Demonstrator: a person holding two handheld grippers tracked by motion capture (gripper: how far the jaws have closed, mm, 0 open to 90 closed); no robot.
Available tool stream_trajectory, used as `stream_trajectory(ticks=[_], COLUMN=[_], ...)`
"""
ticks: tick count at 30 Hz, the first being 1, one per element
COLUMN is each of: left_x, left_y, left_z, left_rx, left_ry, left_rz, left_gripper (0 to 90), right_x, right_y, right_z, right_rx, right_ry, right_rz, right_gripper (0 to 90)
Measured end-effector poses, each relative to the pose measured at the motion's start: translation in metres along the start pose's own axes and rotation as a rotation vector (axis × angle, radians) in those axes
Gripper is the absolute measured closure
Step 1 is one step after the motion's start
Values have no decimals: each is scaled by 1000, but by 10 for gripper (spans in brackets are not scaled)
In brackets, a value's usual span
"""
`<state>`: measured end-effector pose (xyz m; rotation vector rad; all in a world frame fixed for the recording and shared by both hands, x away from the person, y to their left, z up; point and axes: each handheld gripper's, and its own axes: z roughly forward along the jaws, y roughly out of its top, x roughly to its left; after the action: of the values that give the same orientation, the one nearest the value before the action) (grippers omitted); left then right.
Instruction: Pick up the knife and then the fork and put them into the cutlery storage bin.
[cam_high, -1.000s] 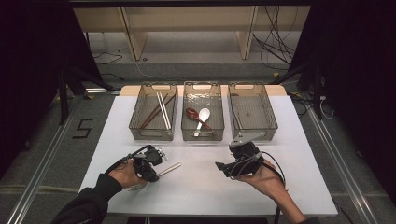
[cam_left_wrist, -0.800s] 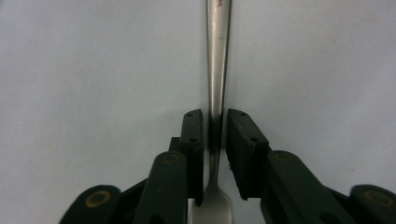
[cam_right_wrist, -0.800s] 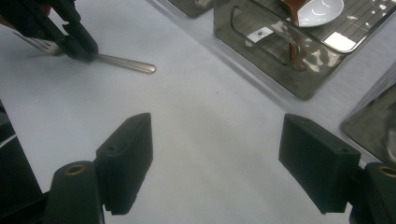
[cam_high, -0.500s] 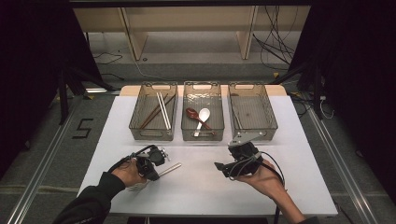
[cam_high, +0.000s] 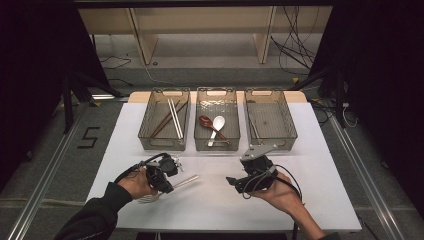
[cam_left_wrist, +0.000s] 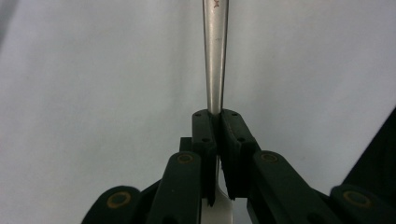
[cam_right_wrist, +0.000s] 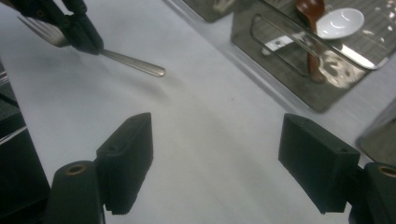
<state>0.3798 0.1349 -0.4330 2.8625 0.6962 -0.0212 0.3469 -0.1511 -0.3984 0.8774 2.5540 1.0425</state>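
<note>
Left gripper (cam_left_wrist: 215, 135) fingers pinch fork (cam_left_wrist: 215, 56) on bench (cam_high: 220, 210), near left; right gripper (cam_right_wrist: 217, 168) fingers spread, holding nothing.

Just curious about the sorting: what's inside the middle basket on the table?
The middle basket holds a white spoon and a dark red spoon, their handles crossing. Whether anything lies beneath them can't be told.

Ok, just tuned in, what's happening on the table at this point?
A person holds a hand-held gripper in each hand. The left hand-held gripper has just closed on a silver metal fork lying on the white table, clamping its handle near the tines. The right hand-held gripper hangs open over the table, holding nothing. Three clear bins sit behind: chopsticks, spoons, one nearly empty.
</note>
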Motion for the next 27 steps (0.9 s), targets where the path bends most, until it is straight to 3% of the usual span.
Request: stream_trajectory(ticks=[3, 8, 11, 14, 19, 21, 27], left_x=[-6, -16, -21, -24, -29, -30, -35], left_y=[5, 15, 22, 29, 38, 41, 49], left_z=[-5, -12, -16, -17, -17, -18, -22], left_rx=[-5, -14, -11, -4, -1, 5, -1], left_ry=[-22, -46, -50, -62, -73, -76, -87], left_rz=[27, 64, 85, 97, 114, 124, 148], left_gripper=[845, 844, 844, 844, 844, 844, 844], right_x=[10, 34, 50, 63, 76, 78, 89], right_y=[1, 3, 3, 2, -1, -3, -8], right_z=[4, 13, 20, 25, 32, 34, 40], right_rx=[-10, -18, -8, 0, 20, 36, 48], right_ry=[6, -9, -46, -71, -129, -147, -220], right_rz=[-60, -217, -335, -418, -542, -615, -738], right_gripper=[271, 278, 284, 304, 331, 348, 441])
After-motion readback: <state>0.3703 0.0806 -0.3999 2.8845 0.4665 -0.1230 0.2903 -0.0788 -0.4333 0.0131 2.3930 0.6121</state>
